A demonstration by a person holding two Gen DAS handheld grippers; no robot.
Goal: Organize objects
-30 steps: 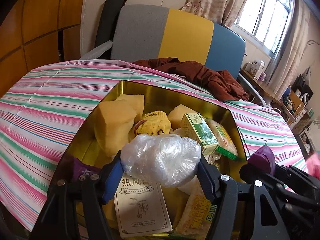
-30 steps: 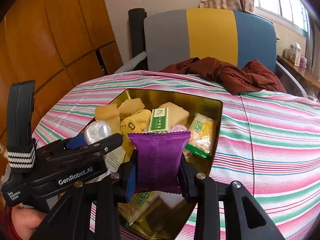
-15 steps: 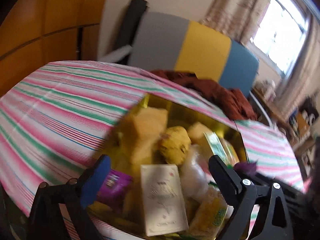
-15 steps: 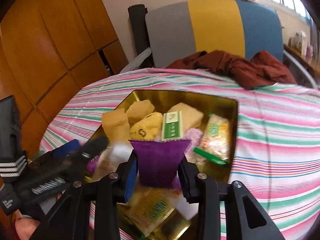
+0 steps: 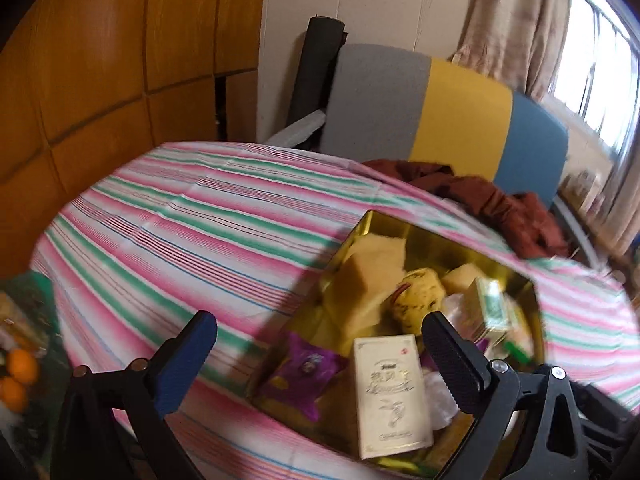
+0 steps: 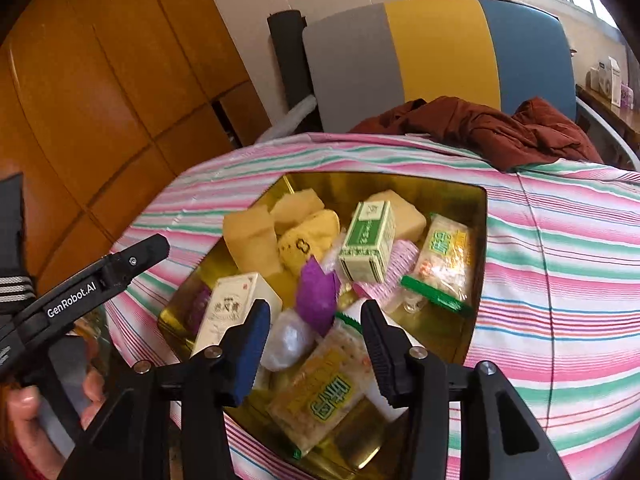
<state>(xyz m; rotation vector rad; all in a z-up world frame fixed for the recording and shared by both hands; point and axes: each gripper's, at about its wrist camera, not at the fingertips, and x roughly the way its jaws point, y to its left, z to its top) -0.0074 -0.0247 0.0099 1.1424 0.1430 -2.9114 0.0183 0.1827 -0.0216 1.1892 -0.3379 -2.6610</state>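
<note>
A gold tin (image 6: 478, 248) sits on the striped tablecloth (image 6: 560, 264), full of snacks. A purple packet (image 6: 317, 294) stands among them beside a green box (image 6: 366, 248), and a clear plastic bag (image 6: 286, 340) lies by a cream box (image 6: 230, 308). My right gripper (image 6: 316, 344) is open and empty just above the tin's near side. My left gripper (image 5: 320, 356) is open and empty over the tin's left edge (image 5: 340, 256); the cream box (image 5: 390, 392) and another purple packet (image 5: 304, 372) lie between its fingers.
A grey, yellow and blue chair (image 6: 436, 56) stands behind the table with a brown garment (image 6: 480, 124) draped at the table's far edge. Wooden cabinets (image 6: 100, 92) line the left. Oranges (image 5: 16, 376) lie off the table's left. The left gripper's arm (image 6: 80, 292) crosses the right view.
My left gripper let go of the plastic bag, opened wide and swung left. My right gripper opened and released the purple packet, which now stands in the tin.
</note>
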